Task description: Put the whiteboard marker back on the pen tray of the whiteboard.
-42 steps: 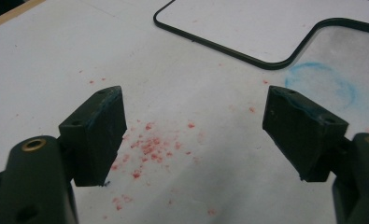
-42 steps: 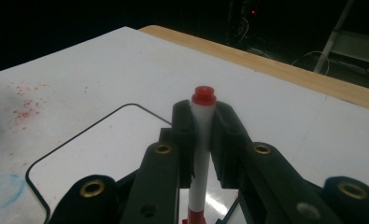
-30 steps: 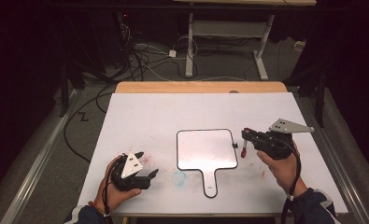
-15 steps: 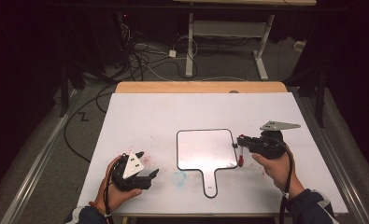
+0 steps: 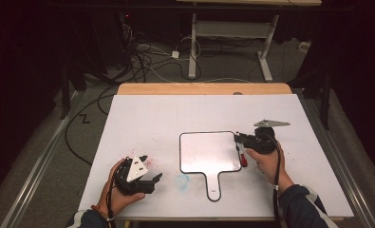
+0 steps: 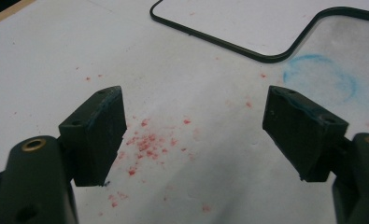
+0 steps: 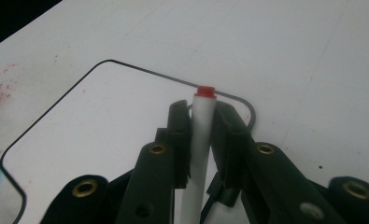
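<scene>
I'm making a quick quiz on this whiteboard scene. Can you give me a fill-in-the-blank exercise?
1. The right gripper is shut on a white marker with a ____ tip.
2. The left gripper has its jaws ____, nothing between them.
3. The small whiteboard has a ____ rim.
4. The smudge near the board's handle is ____.

Missing words: red; open; black; blue

High view overhead, gripper views close, sharing whiteboard (image 5: 208,152)

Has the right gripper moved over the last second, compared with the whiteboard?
Yes. The right gripper, shut on the marker, has come toward the person and left, from beyond the whiteboard's far right corner to its right edge.
</scene>
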Tool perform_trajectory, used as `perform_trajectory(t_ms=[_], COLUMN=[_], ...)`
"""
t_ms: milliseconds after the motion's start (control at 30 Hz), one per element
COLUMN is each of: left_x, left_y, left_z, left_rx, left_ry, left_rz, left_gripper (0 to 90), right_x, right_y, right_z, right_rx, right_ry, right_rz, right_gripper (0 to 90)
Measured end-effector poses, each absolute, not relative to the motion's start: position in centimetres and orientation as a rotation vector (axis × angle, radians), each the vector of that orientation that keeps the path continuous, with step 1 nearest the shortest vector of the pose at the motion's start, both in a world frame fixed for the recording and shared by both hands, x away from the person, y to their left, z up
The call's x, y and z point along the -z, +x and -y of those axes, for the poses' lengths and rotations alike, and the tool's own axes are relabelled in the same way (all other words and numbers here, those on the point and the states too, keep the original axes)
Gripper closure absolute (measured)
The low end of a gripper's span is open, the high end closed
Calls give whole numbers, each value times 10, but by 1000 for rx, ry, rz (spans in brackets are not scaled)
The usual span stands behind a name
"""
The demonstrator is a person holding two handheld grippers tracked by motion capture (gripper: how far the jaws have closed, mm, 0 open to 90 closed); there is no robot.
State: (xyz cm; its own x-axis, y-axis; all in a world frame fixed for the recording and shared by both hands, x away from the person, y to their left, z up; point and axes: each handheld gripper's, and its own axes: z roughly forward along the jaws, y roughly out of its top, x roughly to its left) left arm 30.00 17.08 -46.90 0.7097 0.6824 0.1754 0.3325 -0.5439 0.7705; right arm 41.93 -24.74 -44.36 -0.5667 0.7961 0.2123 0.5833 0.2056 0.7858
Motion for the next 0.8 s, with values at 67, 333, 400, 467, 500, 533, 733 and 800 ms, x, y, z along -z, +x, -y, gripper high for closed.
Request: perform_trajectory(t_ms=[67, 333, 400, 467, 500, 533, 733, 800], left_x=[470, 470, 470, 470, 470, 471, 469, 469], left_y=[300, 299, 299, 299, 299, 299, 296, 296], left_z=[-171, -172, -171, -170, -170, -170, -172, -172], left_rx=[-601, -602, -603, -600, -599, -599, -616, -616], left_ry=[2175, 2187, 2185, 2189, 2191, 2192, 2183, 2182], left_rz=[-772, -779, -777, -770, -767, -766, -753, -755], left_gripper=[205, 205, 205, 205, 205, 204, 205, 204], right_x=[449, 465, 467, 470, 471, 471, 464, 463], right_y=[425, 436, 436, 437, 437, 437, 430, 429], right_z=[247, 244, 244, 245, 246, 247, 247, 247], right_rx=[-1272, -1166, -1129, -1103, -1072, -1068, -1047, -1071], right_ry=[1344, 1366, 1375, 1382, 1377, 1370, 1258, 1231], right_rz=[-2242, -2242, -2239, -2240, -2237, -2239, -2217, -2249], right_gripper=[771, 718, 704, 667, 659, 654, 577, 602])
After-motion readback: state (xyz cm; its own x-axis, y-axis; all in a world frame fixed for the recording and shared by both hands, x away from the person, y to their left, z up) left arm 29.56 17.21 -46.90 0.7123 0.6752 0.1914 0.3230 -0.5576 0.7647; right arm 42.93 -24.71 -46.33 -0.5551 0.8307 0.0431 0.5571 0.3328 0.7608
